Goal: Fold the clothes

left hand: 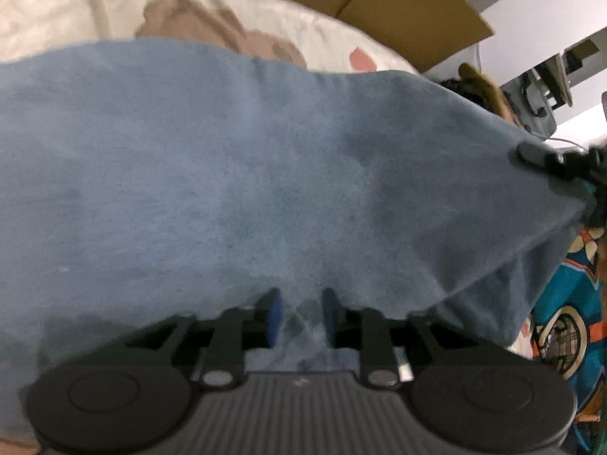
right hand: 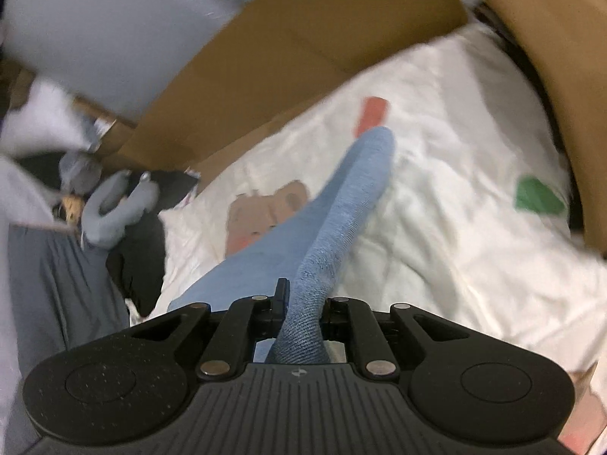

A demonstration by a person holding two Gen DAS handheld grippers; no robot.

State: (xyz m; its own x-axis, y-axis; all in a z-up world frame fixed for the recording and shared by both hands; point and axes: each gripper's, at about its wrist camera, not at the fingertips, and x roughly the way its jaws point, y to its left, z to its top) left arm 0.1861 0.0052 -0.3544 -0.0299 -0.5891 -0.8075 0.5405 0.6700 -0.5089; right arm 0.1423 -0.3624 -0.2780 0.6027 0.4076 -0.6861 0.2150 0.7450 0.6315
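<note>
A blue garment (left hand: 265,159) fills the left wrist view, spread over a white printed bedsheet (left hand: 265,26). My left gripper (left hand: 301,305) sits at its near edge, jaws apart, with a crumpled bit of the cloth lying loose in the gap. At the far right my right gripper (left hand: 529,153) pinches the garment's lifted corner. In the right wrist view the right gripper (right hand: 303,301) is shut on a bunched strip of the blue garment (right hand: 341,220), which stretches away, raised above the bedsheet (right hand: 455,189).
Brown cardboard boxes (right hand: 303,38) stand along the far side of the bed. A grey plush toy (right hand: 114,204) and dark and grey clothes (right hand: 57,284) lie at the left. A bright blue-and-orange patterned cloth (left hand: 569,303) is at the right edge.
</note>
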